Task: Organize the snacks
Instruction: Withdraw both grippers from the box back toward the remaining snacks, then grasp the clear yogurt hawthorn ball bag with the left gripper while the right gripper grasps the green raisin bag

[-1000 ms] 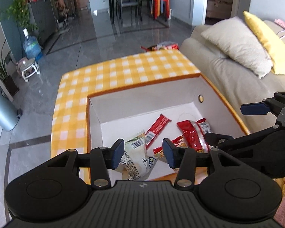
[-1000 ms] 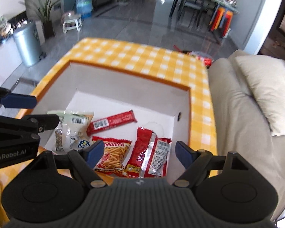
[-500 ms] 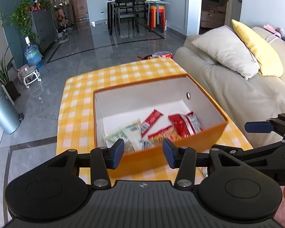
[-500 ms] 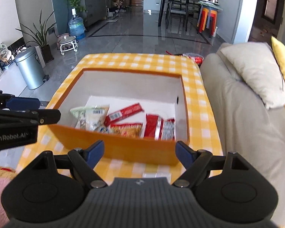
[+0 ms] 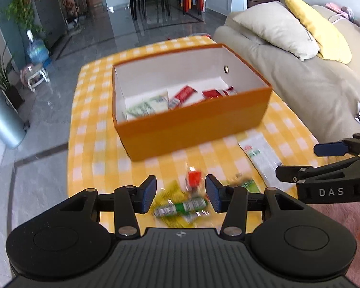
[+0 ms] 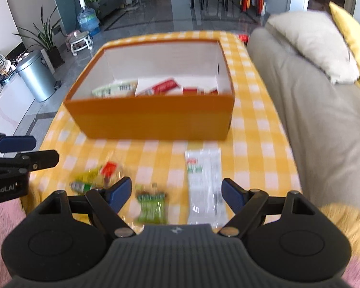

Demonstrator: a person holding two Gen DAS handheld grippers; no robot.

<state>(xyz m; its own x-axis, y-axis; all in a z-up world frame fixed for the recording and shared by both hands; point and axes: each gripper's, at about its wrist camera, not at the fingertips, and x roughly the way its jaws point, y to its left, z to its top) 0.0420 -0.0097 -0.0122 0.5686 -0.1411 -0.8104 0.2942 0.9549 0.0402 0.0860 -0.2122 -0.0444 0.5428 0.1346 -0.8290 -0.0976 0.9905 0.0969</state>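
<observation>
An orange cardboard box (image 5: pixel 192 122) with plain white inner walls stands on the surface (image 5: pixel 93 144), which wears a yellow and white checked cloth. Inside the box lie several flat crinkly snack packets (image 5: pixel 180 96), red ones and a pale green and white one, against its floor. On the near side of the box, loose on the cloth, lie more snacks: a long clear plastic packet with a red and green label (image 6: pixel 204 184), a small green packet (image 6: pixel 152 207), and a blurred cluster of yellow, green and red wrappers (image 5: pixel 180 204). The left tongs (image 5: pixel 180 194) hang above that cluster, blue pads partly apart with nothing gripped between them. The right tongs (image 6: pixel 176 195) stand wider, pads well apart and empty, over the green packet and the near end of the clear packet. To the right of the box sits a beige fabric sofa (image 5: pixel 300 76) with soft cream and yellow cushions. To the left of the box, on the glossy grey floor, a round metal bin (image 6: pixel 37 76)
</observation>
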